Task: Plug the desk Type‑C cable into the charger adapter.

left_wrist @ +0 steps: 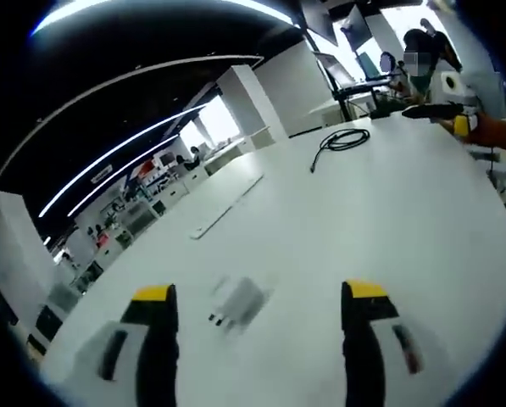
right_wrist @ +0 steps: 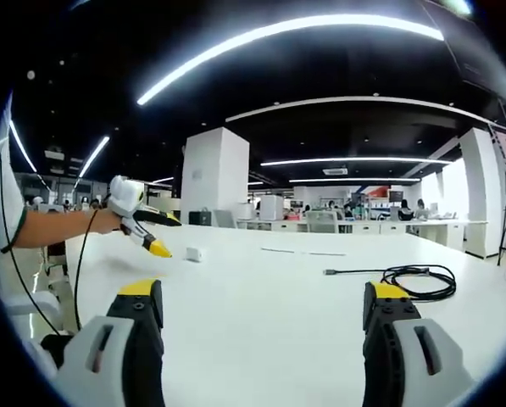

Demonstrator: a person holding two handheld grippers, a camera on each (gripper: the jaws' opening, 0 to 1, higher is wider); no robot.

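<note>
Left tongs (left_wrist: pixel 261 303) wide open, empty, hovering low over white desk (left_wrist: pixel 388 220). Charger adapter (left_wrist: pixel 238 304) lies on desk between jaws, blurred. Right tongs (right_wrist: pixel 265 298) wide open, empty. Coiled black Type-C cable (right_wrist: pixel 409 278) lies on desk just ahead of right jaw, plug end pointing left.

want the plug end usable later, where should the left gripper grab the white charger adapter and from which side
Judging from the left gripper view, the charger adapter lies flat on the table, prongs toward the left jaw. I'd come straight down with the open left gripper and pinch the block's flat sides, clear of the prongs. Motion blur hides its port.
</note>
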